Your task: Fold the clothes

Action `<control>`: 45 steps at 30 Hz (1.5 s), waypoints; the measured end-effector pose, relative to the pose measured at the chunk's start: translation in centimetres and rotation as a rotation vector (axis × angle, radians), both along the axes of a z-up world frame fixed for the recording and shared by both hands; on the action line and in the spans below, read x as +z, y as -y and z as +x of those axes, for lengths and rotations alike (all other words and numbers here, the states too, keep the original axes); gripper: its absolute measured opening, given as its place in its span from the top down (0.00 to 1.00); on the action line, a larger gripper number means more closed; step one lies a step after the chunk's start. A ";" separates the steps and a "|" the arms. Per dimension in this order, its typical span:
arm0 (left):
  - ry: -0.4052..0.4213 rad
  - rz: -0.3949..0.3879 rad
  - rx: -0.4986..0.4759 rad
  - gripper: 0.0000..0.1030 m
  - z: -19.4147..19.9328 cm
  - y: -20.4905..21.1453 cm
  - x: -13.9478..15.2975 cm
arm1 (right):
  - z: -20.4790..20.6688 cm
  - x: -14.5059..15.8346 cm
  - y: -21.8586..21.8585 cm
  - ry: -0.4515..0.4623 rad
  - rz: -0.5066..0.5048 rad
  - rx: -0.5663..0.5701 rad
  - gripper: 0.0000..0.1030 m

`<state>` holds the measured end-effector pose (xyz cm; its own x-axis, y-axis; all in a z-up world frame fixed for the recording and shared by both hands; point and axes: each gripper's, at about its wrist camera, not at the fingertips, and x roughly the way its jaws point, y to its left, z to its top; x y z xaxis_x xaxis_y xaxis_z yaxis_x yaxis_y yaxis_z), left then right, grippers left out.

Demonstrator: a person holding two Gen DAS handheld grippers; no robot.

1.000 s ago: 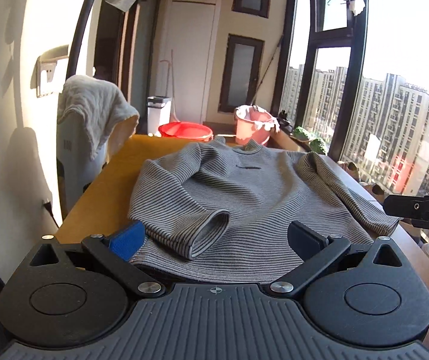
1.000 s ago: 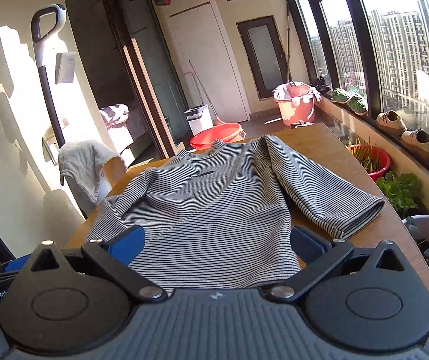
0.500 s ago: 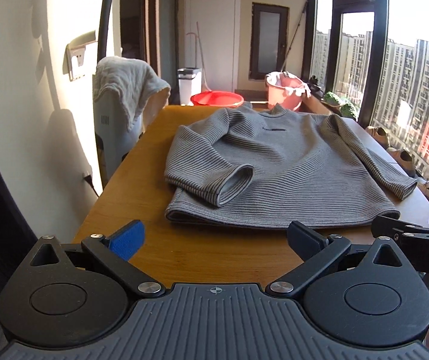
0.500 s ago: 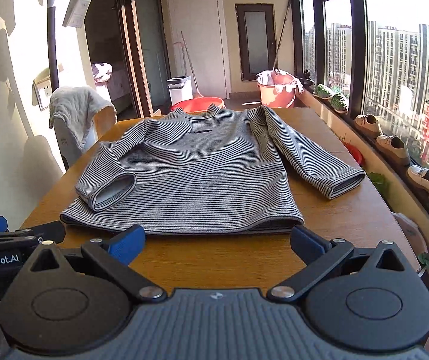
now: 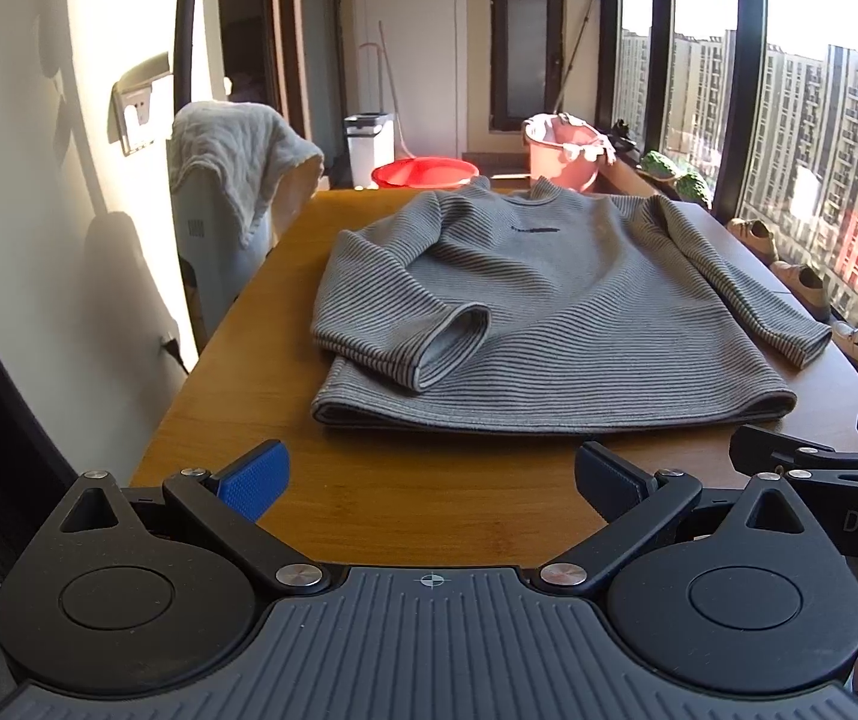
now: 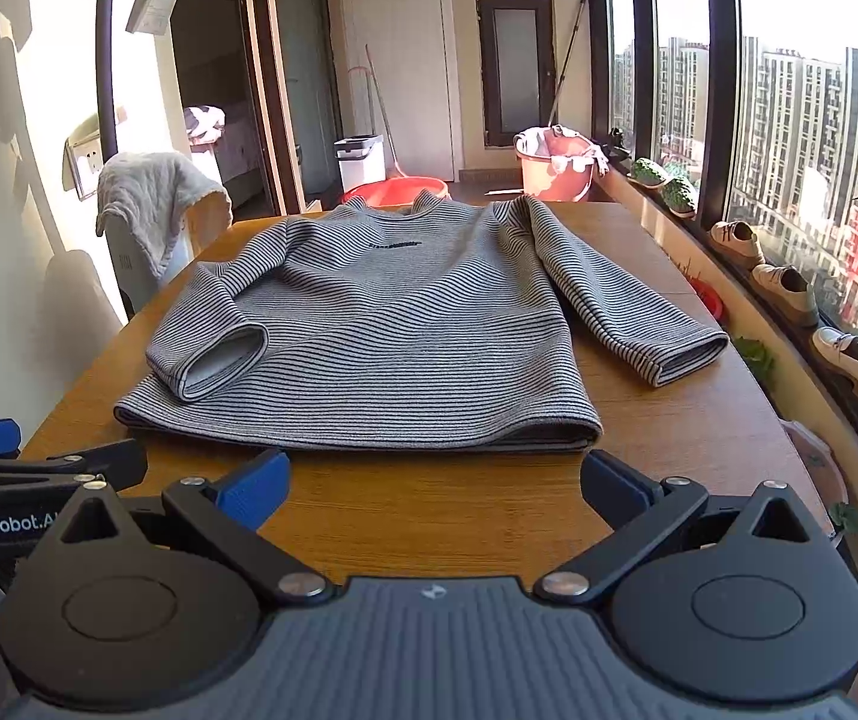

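A grey striped sweater [image 5: 549,312] [image 6: 381,336] lies flat, front up, on the wooden table [image 5: 405,492] [image 6: 429,504], collar away from me. Its left sleeve is bent inward, with the cuff [image 5: 447,348] [image 6: 222,360] resting on the body. The right sleeve [image 6: 627,306] stretches out across the table. My left gripper [image 5: 426,477] stands open over bare wood, short of the hem, holding nothing. My right gripper [image 6: 435,483] is also open and empty, just in front of the hem. Each gripper shows at the edge of the other's view.
A chair draped with a white towel [image 5: 237,168] stands at the table's left side. Beyond the far edge sit a red basin [image 5: 423,171], a pink bucket [image 5: 561,147] and a white bin [image 5: 369,135]. Shoes [image 6: 789,288] and plants line the window ledge on the right.
Both grippers have pulled back from over the sweater toward the near table edge. They now hover short of the hem. The sweater has not moved in the last half second.
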<state>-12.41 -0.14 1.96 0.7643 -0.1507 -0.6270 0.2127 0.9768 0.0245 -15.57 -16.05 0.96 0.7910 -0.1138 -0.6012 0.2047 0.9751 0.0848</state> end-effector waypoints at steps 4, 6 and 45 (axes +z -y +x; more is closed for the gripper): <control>-0.009 -0.002 0.006 0.00 0.1 -0.2 -0.1 | 0.0 -0.1 -0.1 -0.004 -0.003 0.011 0.00; -0.011 -0.003 0.008 0.00 0.2 -0.2 -0.1 | 0.0 -0.1 -0.2 -0.005 -0.005 0.016 0.00; -0.028 -0.027 -0.020 0.00 -0.2 0.0 -0.3 | 0.1 -0.2 0.2 -0.011 -0.037 -0.015 0.00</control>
<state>-12.65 -0.15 1.67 0.7432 -0.1824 -0.6437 0.2320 0.9727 -0.0077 -15.43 -16.21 0.77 0.7824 -0.1481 -0.6050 0.2201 0.9744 0.0462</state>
